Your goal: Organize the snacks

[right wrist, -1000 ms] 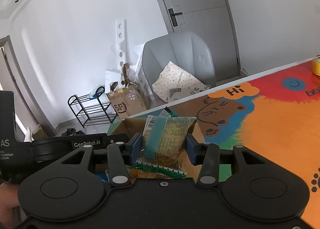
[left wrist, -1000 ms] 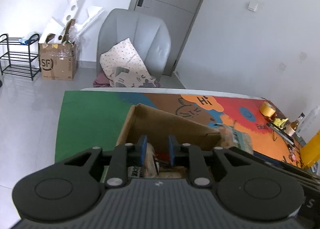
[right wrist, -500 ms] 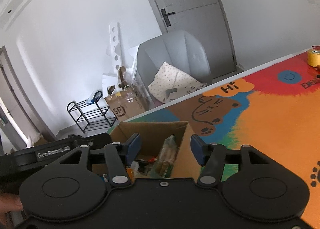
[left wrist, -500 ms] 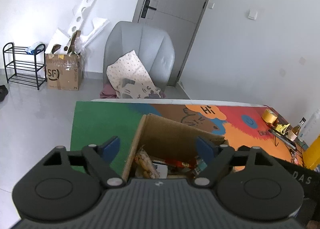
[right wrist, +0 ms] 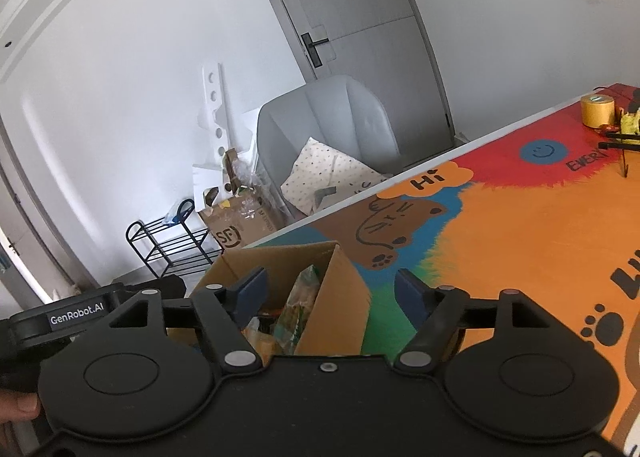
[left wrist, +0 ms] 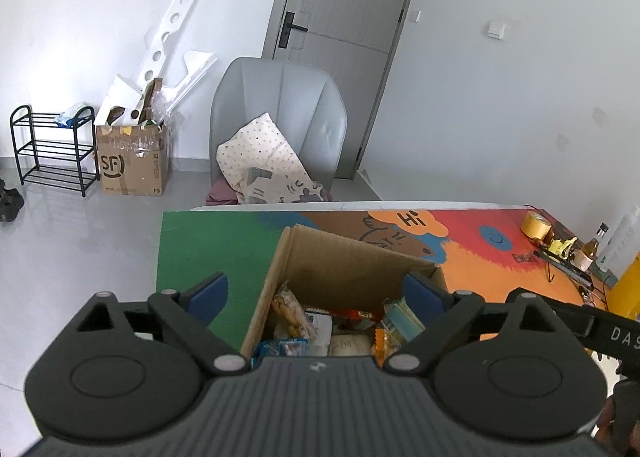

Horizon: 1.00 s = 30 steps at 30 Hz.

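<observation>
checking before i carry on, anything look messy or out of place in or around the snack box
Nothing looks spilled or damaged. The snack packets lie jumbled inside the cardboard box, some leaning on its walls, none outside on the mat. Both the left gripper and right gripper are open and empty.

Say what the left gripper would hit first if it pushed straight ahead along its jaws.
Probably the snack packets inside the open cardboard box. The left gripper, jaws open and empty, points into the box; depth is unclear, so the far wall may come first.
</observation>
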{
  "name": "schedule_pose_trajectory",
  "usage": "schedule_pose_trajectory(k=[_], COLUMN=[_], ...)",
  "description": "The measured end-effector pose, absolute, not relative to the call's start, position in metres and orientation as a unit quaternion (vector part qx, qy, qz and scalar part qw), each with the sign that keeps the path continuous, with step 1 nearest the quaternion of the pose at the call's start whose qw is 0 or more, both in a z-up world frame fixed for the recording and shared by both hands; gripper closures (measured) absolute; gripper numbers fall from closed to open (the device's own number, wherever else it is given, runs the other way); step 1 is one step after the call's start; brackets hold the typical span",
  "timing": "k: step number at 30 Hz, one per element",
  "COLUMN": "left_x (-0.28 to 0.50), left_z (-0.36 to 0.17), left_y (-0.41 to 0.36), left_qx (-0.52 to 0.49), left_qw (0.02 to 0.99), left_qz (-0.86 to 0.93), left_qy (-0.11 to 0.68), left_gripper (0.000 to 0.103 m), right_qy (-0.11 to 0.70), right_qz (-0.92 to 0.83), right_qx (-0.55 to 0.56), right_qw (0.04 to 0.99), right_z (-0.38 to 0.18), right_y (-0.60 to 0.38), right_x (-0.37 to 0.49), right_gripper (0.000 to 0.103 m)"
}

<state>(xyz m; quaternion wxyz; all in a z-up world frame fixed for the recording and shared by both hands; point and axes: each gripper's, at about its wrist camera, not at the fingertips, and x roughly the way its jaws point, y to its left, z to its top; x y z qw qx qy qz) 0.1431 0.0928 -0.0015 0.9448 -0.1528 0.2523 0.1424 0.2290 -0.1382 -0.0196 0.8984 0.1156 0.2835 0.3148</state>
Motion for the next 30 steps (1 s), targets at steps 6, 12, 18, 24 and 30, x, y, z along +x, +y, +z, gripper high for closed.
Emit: schedule_pose_trajectory(k=[6,12,18,24,30], left_x=[0.128,0.111,0.090,0.069,0.046], left_z=[0.002,0.005,0.008,0.012,0.022], left_y=[0.084,0.072,0.062,0.058,0.052], left_qx=[-0.142,-0.130,-0.120,-0.115,-0.112], left_qw=[0.948,0.951,0.953,0.952,0.956], left_qz=[0.137,0.130,0.125,0.124,0.121], left_qy=[0.248,0.248,0.248,0.254,0.243], left_gripper=[0.003,0.000,0.000,0.000,0.000], right_qy=[0.275,0.267,0.260,0.260,0.258], right_qz=[0.306,0.302,0.300,0.301,0.295], right_qx=[0.118,0.116,0.112,0.111,0.105], right_qw=[0.904,0.908,0.911,0.911,0.914], right_z=[-0.016,-0.014,-0.010,-0.007,0.000], right_y=[-0.150,-0.163,-0.173,-0.181,-0.191], right_x=[0.216,0.197,0.177,0.159,0.141], right_gripper=[0.022,0.014,0.005,0.000,0.000])
